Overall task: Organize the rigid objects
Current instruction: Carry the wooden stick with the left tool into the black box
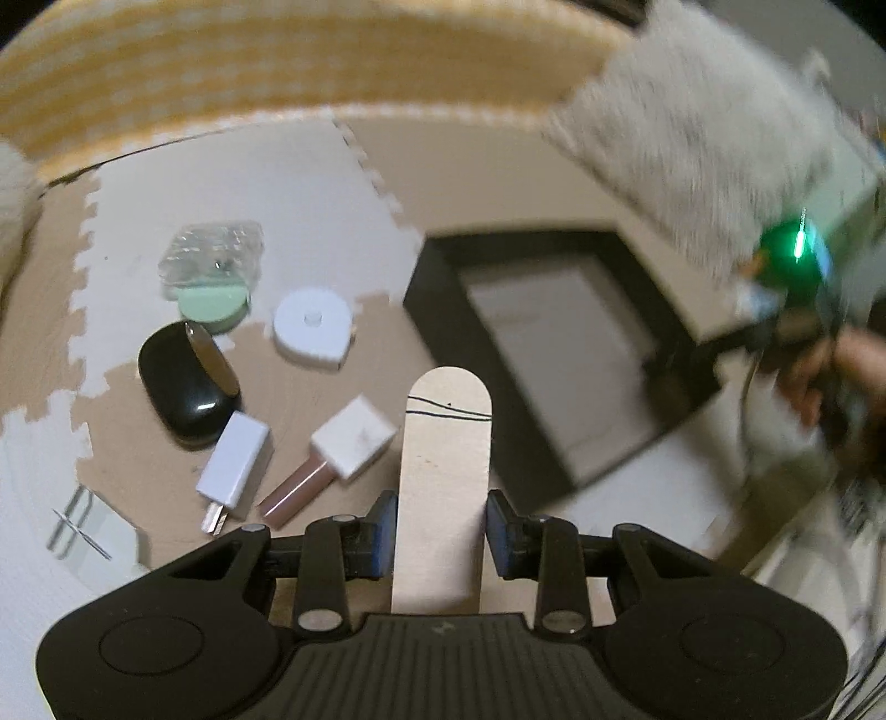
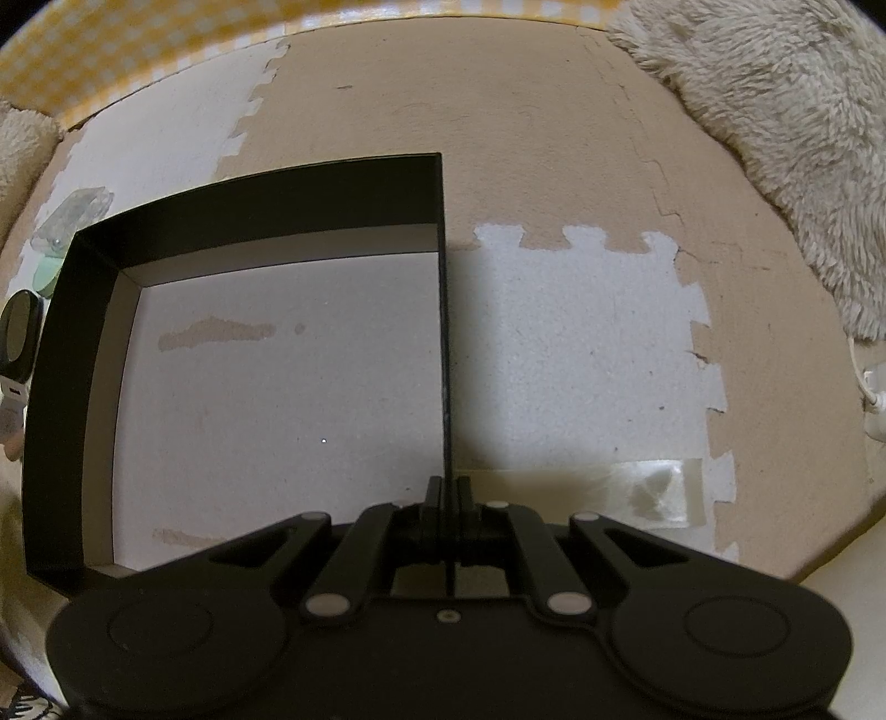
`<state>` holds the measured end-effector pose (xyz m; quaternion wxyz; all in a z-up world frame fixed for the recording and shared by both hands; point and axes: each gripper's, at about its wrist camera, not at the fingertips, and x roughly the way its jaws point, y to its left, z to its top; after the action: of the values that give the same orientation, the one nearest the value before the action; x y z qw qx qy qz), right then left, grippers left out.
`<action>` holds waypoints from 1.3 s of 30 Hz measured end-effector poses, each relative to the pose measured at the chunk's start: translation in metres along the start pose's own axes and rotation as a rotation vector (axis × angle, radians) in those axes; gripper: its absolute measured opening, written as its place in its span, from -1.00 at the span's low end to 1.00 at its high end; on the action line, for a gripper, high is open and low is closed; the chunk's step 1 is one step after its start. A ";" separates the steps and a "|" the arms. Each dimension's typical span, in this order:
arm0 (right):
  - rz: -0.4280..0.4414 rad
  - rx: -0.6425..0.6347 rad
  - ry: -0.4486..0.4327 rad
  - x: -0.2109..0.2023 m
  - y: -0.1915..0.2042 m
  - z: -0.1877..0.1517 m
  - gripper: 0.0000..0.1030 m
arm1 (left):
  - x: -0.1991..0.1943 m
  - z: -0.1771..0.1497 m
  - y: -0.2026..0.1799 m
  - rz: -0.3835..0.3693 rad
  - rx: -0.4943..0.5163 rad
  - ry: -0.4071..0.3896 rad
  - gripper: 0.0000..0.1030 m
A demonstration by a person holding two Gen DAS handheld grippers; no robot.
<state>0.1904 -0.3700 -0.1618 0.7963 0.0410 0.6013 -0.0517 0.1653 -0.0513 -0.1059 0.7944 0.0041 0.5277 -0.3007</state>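
A flat wooden stick (image 1: 447, 432) with a rounded tip stands between the pads of my left gripper (image 1: 442, 526), which is shut on it above the foam mat. To the right of the stick lies an open black box (image 1: 526, 238) with a grey bottom and nothing inside. My right gripper (image 2: 447, 498) is shut on the thin right wall of that black box (image 2: 266, 205). Left of the stick lie a white cube-capped bottle (image 1: 354, 437), a white charger plug (image 1: 232, 462), a black oval case (image 1: 183, 382) and a white round tape measure (image 1: 313, 329).
A green disc (image 1: 210, 304) and a clear plastic bag (image 1: 213, 252) lie farther left. A white piece with a metal clip (image 1: 88, 526) is at the near left. A yellow checked border (image 2: 138, 44) and fluffy fabric (image 2: 775, 138) edge the mat. A hand (image 1: 814, 376) shows at right.
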 end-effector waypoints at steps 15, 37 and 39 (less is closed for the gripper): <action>-0.002 -0.006 -0.003 -0.001 0.001 0.001 -0.93 | 0.059 0.061 -0.072 -0.096 -0.248 -0.092 -0.32; 0.014 -0.003 -0.014 -0.003 -0.002 -0.001 -0.93 | 0.173 0.098 -0.102 -0.084 -0.483 -0.038 -0.19; 0.012 -0.004 -0.013 -0.003 -0.002 -0.001 -0.93 | 0.170 0.097 -0.101 -0.082 -0.460 -0.029 -0.22</action>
<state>0.1889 -0.3714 -0.1594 0.8006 0.0427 0.5960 -0.0458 0.2426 -0.2465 -0.1743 0.7691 -0.2029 0.5704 -0.2047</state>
